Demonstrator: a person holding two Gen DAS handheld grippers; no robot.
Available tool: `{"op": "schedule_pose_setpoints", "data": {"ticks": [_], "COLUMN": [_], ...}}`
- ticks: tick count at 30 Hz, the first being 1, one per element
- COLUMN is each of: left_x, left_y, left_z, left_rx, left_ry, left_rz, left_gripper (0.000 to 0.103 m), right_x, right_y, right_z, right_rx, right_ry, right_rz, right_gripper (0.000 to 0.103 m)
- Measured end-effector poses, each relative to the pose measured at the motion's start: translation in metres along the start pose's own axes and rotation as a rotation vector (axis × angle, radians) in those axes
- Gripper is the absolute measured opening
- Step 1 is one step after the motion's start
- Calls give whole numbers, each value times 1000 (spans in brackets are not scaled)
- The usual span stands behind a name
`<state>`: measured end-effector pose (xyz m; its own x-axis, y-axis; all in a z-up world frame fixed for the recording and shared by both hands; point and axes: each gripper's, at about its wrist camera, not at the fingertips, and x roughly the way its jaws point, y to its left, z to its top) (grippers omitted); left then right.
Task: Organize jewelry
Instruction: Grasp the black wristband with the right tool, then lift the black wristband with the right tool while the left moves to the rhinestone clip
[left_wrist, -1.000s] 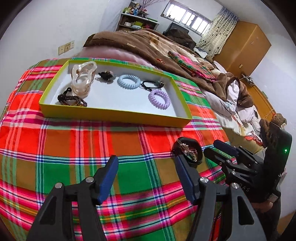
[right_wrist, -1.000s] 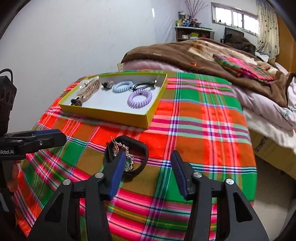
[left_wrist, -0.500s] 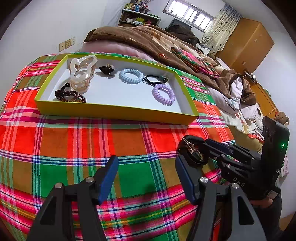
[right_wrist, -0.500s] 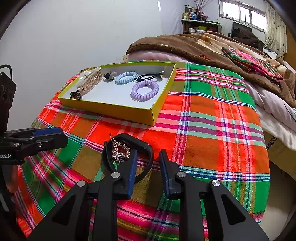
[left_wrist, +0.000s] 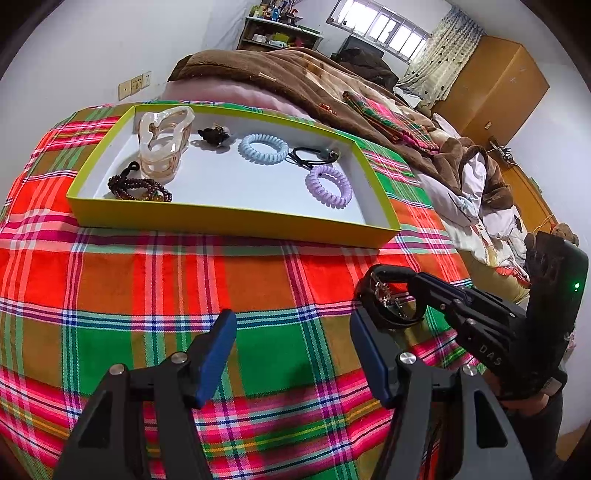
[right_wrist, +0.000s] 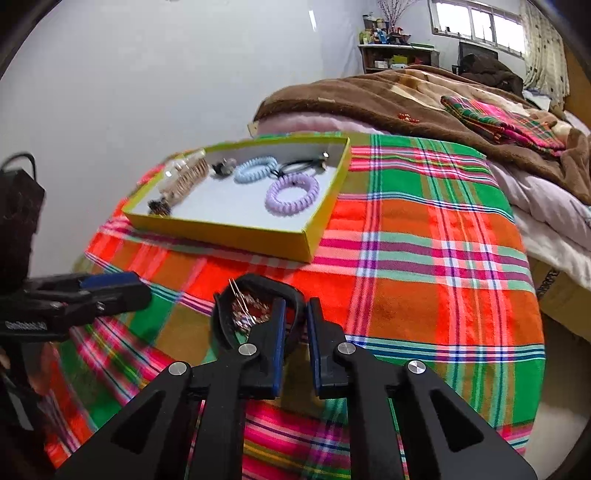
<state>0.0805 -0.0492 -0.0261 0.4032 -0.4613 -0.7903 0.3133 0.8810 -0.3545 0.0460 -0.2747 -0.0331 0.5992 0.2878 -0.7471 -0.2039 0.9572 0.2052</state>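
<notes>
A black hair band (right_wrist: 258, 279) with a sparkly rhinestone charm (right_wrist: 246, 311) lies on the plaid cloth in front of the yellow tray (right_wrist: 221, 233). My right gripper (right_wrist: 296, 309) is closing tight on the band's near right side, which is pinched between the pads. The left wrist view shows the same band (left_wrist: 365, 307) in that gripper (left_wrist: 397, 275). My left gripper (left_wrist: 291, 324) hangs open over the cloth to the band's left, holding nothing. The tray (left_wrist: 236, 222) holds a clear hair claw (left_wrist: 164, 144), brown beads (left_wrist: 137, 189), blue (left_wrist: 263, 147) and purple (left_wrist: 328, 186) coil ties.
A dark clip (left_wrist: 214, 134) and a black elastic tie (left_wrist: 314, 157) also lie in the tray. The plaid cloth (right_wrist: 424, 236) drops away at its right and near edges. Beyond are a bed with a brown blanket (right_wrist: 388, 96), a wall and a wooden wardrobe (left_wrist: 495, 81).
My right gripper has shut from wide open onto the black band. The left gripper stayed open and nearly still.
</notes>
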Motion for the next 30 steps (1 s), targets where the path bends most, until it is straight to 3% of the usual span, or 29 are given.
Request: {"op": "schedule_pose_setpoints", "data": {"ticks": [10, 23, 30], "left_x": [2, 2, 10], "left_y": [1, 3, -13], "left_z": [-1, -1, 1], "left_rx": [-7, -11, 45], "left_ry": [8, 9, 35], "left_rz": [0, 1, -27], "left_gripper": [66, 66, 66], "right_x": [3, -11, -33], "right_y": [0, -6, -25], "right_z": [2, 10, 11], "right_rx": [17, 117, 189], "right_ry": [-2, -87, -155], "right_rz": [-6, 69, 39], "right_gripper": [8, 8, 8]}}
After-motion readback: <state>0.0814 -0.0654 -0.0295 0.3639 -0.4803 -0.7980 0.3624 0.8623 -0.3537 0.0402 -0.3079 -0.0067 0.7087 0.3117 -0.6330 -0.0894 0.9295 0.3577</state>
